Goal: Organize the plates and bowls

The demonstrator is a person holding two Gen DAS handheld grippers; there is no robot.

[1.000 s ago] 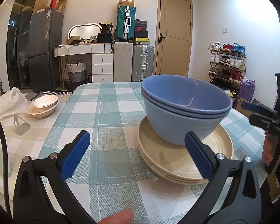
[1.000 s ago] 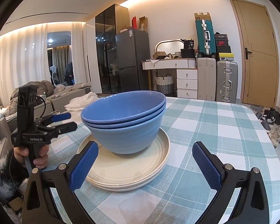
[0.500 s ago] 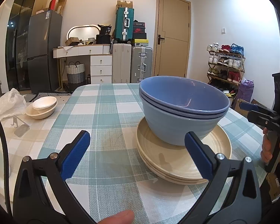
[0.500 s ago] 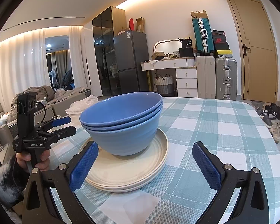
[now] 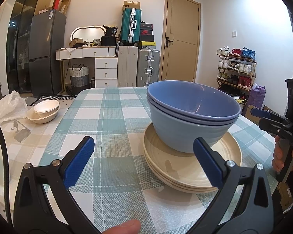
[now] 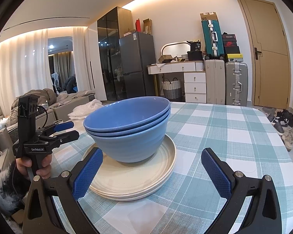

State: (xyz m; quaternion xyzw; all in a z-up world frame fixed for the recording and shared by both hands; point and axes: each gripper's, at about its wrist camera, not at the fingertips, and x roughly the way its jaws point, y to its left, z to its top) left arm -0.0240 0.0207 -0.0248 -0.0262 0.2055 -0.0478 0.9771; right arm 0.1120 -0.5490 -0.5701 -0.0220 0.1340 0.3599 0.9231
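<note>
Checked-cloth bench (image 5: 111, 117): nested blue bowls (image 5: 191, 115) sit on stacked cream plates (image 5: 191, 167), mid-bench. Left gripper (image 5: 142, 161) and right gripper (image 6: 152, 171) both empty, fingers spread wide, near the stack, not touching.
</note>
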